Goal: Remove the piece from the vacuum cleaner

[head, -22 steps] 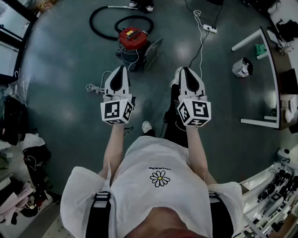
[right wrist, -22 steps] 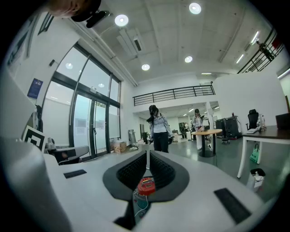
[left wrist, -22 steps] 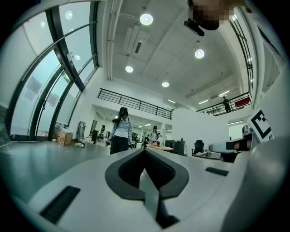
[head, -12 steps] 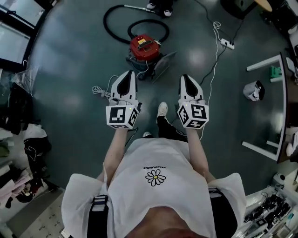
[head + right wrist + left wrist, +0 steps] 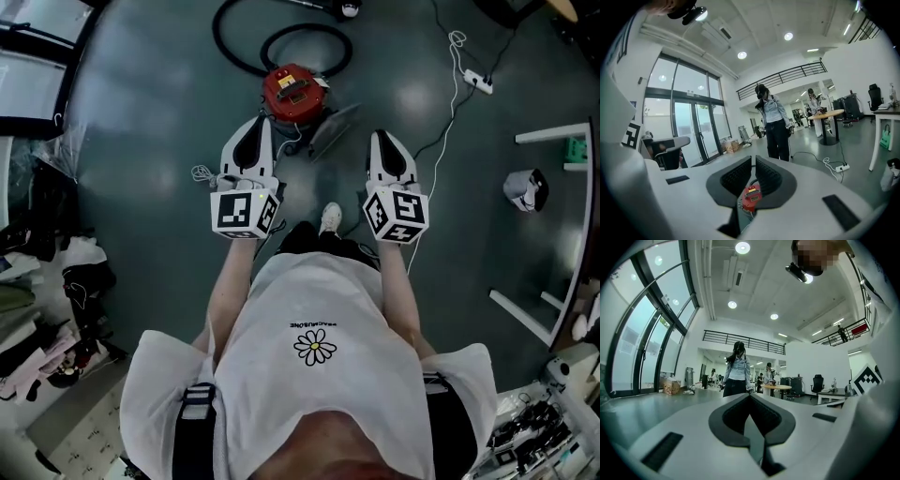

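The vacuum cleaner [image 5: 295, 89], a grey drum with a red top, stands on the dark floor ahead of me, its black hose [image 5: 281, 42] coiled behind it. A flat grey piece [image 5: 333, 128] leans at its right side. My left gripper [image 5: 254, 127] is held out in the air just left of the drum, shut and empty. My right gripper [image 5: 382, 138] hovers to the right of the grey piece, also shut with nothing in it. In the right gripper view the vacuum cleaner [image 5: 751, 197] shows small and low beyond the closed jaws. The left gripper view looks across the hall.
A white cable runs to a power strip [image 5: 478, 82] at the right rear. A white bin [image 5: 527, 190] and a white table frame [image 5: 553, 136] stand to the right. Bags and clothes [image 5: 56, 281] lie at the left. A person [image 5: 774, 126] stands beyond the vacuum cleaner.
I have walked forward: the vacuum cleaner now lies closer, between the two gripper tips. Both grippers stayed shut and held out in front.
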